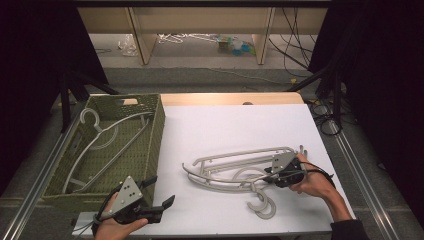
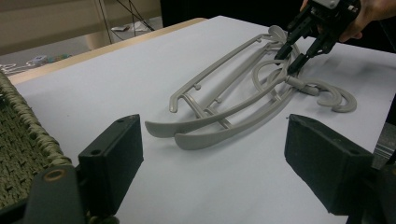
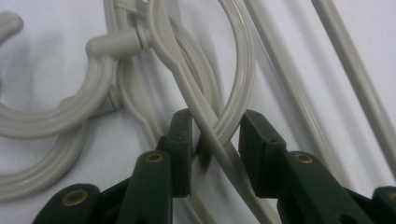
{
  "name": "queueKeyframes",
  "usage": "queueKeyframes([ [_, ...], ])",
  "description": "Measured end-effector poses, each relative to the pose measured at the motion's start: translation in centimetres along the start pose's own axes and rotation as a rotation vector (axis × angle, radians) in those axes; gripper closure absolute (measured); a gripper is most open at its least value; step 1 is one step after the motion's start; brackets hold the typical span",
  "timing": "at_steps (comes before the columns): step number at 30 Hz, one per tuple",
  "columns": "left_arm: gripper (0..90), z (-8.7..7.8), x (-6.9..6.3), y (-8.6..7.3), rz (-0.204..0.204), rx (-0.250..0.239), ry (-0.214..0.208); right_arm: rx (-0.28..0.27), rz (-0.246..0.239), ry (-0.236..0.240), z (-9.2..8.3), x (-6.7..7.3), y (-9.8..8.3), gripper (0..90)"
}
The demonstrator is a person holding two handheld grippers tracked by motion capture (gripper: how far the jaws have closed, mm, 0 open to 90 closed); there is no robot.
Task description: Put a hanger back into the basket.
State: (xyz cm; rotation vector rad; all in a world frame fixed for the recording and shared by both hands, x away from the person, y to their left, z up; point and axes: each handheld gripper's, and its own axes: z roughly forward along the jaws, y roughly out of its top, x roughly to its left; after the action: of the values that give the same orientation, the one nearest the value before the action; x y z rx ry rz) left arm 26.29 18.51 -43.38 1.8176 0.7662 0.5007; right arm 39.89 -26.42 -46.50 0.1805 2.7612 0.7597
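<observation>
Gripping a stack of grey plastic hangers [image 1: 235, 170] lying right of centre on the white tabletop [image 1: 225, 125], the right gripper [image 1: 272, 176] pinches a hanger's crossed strands between its jaws. The left gripper [image 1: 159, 192] hovers near the tabletop's front edge, jaws spread and holding nothing, beside a woven green basket [image 1: 152, 150] containing more hangers [image 1: 107, 145].

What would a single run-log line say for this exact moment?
right gripper: jaws around crossed bars of grey plastic hangers, grip unclear | left gripper: open, holding nothing | green woven basket: holds grey hangers
</observation>
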Motion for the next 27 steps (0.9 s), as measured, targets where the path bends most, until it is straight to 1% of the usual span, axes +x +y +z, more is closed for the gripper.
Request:
queueKeyframes([
  [1, 19.3, 0.0, 0.0, 0.0, 0.0, 0.002, 0.0, -0.001, -0.006, -0.002, -0.1, 0.0, 0.1, 66.8],
  [4, 19.3, 0.0, 0.0, 0.0, -0.016, -0.007, 0.001, -0.007, -0.017, -0.008, -0.6, 0.0, 0.3, 67.4],
  [6, 19.4, 0.0, 0.0, 0.0, -0.002, 0.0, 0.002, -0.006, -0.024, -0.008, -0.9, 0.0, 0.4, 68.0],
  [7, 19.4, 0.0, -0.1, 0.0, -0.014, -0.001, 0.0, -0.004, -0.024, 0.005, -1.0, 0.1, 0.4, 68.3],
  [8, 19.5, 0.0, -0.1, 0.0, -0.013, -0.003, 0.0, -0.003, -0.031, -0.001, -1.1, 0.1, 0.4, 68.7],
  [9, 19.5, 0.0, -0.1, 0.0, -0.021, -0.007, 0.003, -0.001, -0.037, -0.006, -1.3, 0.1, 0.5, 69.0],
  [10, 19.6, 0.0, -0.1, 0.0, -0.021, -0.007, 0.003, -0.002, -0.038, -0.008, -1.4, 0.2, 0.5, 69.2],
  [11, 19.7, 0.0, -0.1, 0.0, -0.002, -0.004, 0.003, -0.001, -0.041, -0.004, -1.5, 0.2, 0.6, 69.7],
  [12, 19.7, 0.0, -0.1, 0.0, -0.004, 0.002, 0.003, -0.001, -0.042, -0.007, -1.6, 0.2, 0.6, 70.0],
  [14, 19.7, 0.1, -0.1, 0.1, -0.01, -0.007, 0.003, -0.001, -0.044, -0.002, -2.0, 0.2, 0.9, 70.6],
  [15, 19.8, 0.2, -0.1, 0.1, -0.009, -0.007, 0.005, -0.004, -0.049, -0.01, -2.2, 0.2, 1.0, 71.0],
  [16, 19.8, 0.3, -0.1, 0.1, 0.003, -0.009, 0.008, -0.004, -0.051, -0.008, -2.3, 0.2, 1.1, 71.2],
  [17, 19.8, 0.4, -0.2, 0.1, 0.005, -0.003, 0.013, -0.002, -0.052, -0.01, -2.5, 0.3, 1.2, 71.4],
  [18, 19.9, 0.5, -0.3, 0.2, 0.013, -0.003, 0.008, -0.003, -0.057, 0.002, -2.6, 0.3, 1.3, 71.5],
  [19, 20.1, 0.5, -0.3, 0.2, 0.013, -0.003, 0.008, -0.003, -0.057, 0.002, -2.6, 0.3, 1.3, 71.5],
  [20, 20.1, 1.0, -0.7, 0.3, -0.005, -0.006, -0.001, 0.001, -0.069, -0.005, -2.8, 0.4, 1.6, 72.1],
  [21, 20.3, 1.3, -1.0, 0.5, 0.005, -0.003, 0.003, 0.002, -0.069, -0.005, -2.9, 0.5, 1.7, 72.4],
  [23, 20.9, 2.2, -1.7, 0.9, 0.056, -0.008, 0.005, 0.007, -0.076, -0.001, -3.1, 0.6, 2.0, 73.1],
  [24, 21.4, 2.5, -1.9, 1.1, 0.086, -0.002, 0.009, 0.001, -0.082, -0.008, -3.2, 0.5, 2.1, 73.6],
  [25, 21.6, 3.1, -2.1, 1.2, 0.111, 0.001, 0.002, 0.001, -0.08, -0.011, -3.3, 0.6, 2.2, 74.0],
  [26, 22.0, 4.0, -2.5, 1.5, 0.142, 0.013, -0.001, -0.001, -0.084, -0.008, -3.4, 0.6, 2.4, 74.3],
  [27, 22.6, 4.5, -2.6, 1.6, 0.167, 0.021, -0.001, -0.003, -0.086, 0.0, -3.6, 0.7, 2.5, 74.7],
])
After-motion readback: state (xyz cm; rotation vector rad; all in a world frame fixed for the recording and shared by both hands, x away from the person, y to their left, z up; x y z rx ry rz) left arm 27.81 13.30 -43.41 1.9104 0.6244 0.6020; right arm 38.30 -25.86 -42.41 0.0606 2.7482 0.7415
